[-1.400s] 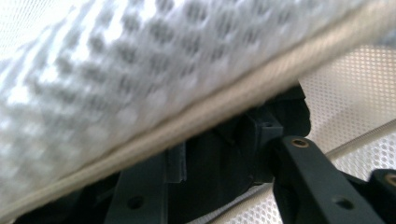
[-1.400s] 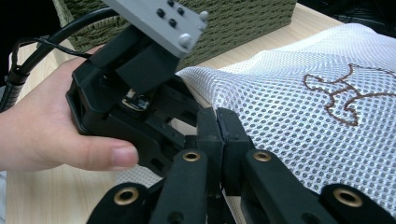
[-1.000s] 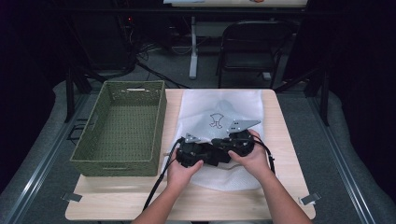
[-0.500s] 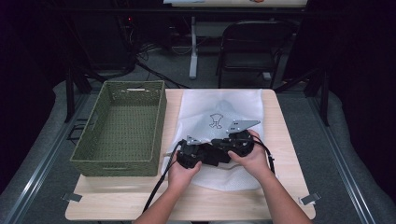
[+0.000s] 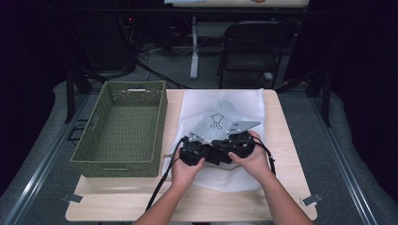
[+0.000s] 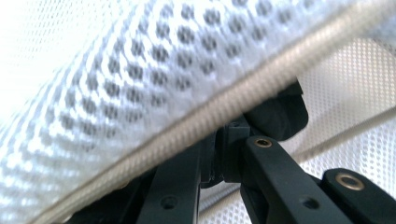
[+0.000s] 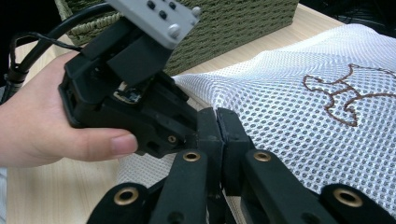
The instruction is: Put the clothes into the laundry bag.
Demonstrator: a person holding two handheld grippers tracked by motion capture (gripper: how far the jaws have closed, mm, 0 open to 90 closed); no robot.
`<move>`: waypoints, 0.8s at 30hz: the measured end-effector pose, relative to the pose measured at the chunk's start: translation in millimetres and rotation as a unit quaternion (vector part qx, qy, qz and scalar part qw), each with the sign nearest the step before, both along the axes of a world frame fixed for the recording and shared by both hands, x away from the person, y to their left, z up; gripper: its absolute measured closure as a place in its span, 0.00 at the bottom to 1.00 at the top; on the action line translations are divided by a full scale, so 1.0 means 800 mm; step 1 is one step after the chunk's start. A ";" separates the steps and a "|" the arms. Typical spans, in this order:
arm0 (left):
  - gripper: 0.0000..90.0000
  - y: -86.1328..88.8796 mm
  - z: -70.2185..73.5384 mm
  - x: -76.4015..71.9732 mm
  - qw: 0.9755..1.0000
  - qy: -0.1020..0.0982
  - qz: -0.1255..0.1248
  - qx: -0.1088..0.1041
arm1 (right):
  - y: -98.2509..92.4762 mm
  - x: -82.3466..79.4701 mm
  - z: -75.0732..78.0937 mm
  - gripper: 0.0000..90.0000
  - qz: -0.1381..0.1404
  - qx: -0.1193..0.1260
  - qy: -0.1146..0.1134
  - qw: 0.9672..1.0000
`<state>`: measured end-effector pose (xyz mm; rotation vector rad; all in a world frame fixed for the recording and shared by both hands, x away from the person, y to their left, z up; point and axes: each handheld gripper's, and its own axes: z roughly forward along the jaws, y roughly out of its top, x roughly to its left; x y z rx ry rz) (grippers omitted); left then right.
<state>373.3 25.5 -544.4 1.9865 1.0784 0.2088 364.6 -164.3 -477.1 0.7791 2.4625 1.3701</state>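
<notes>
A white mesh bag [image 5: 220,101] with a brown stitched figure lies flat on the wooden table [image 5: 284,136]. Both hands hold the grippers tip to tip over the bag's near part. My left gripper [image 5: 209,151] is shut, and a corded seam of the mesh bag [image 6: 116,70] rises across its tips [image 6: 217,140]. My right gripper [image 7: 218,122] is shut too, its jaws pressed together at the bag's edge [image 7: 299,93]. In the right gripper view the left gripper [image 7: 187,116] sits right against those tips, held in a hand.
A green woven basket [image 5: 117,166] stands along the table's left side, close to the bag, and its wall [image 7: 233,23] rises just behind the grippers. A black chair [image 5: 253,47] and dark floor lie beyond the far edge.
</notes>
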 end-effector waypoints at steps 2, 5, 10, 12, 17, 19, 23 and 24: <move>0.97 -0.002 0.002 0.003 1.000 -0.001 -0.001 0.002 | -0.001 0.000 0.000 0.99 0.000 0.000 -0.001 1.000; 0.97 -0.004 0.004 0.006 1.000 -0.002 0.001 -0.001 | -0.003 0.000 0.002 0.99 -0.001 0.006 -0.002 1.000; 0.97 -0.007 0.002 0.012 1.000 0.001 0.009 -0.016 | -0.004 0.001 0.002 0.99 -0.002 0.011 0.002 1.000; 0.97 -0.008 -0.002 0.014 1.000 0.004 0.013 -0.018 | -0.003 0.001 0.001 0.99 -0.001 0.010 0.002 1.000; 0.97 -0.010 -0.007 0.020 0.999 0.006 0.023 -0.027 | -0.002 0.002 -0.001 0.99 -0.001 0.006 0.004 1.000; 0.97 -0.012 -0.010 0.022 0.999 0.010 0.029 -0.034 | -0.001 0.002 -0.002 0.99 -0.001 0.004 0.003 1.000; 0.96 -0.012 -0.009 0.021 0.999 0.002 0.026 -0.028 | -0.003 0.002 -0.002 0.99 -0.002 0.003 0.003 1.000; 0.96 -0.011 -0.008 0.020 0.999 0.003 0.023 -0.026 | -0.003 0.003 -0.002 0.99 -0.002 0.004 0.004 1.000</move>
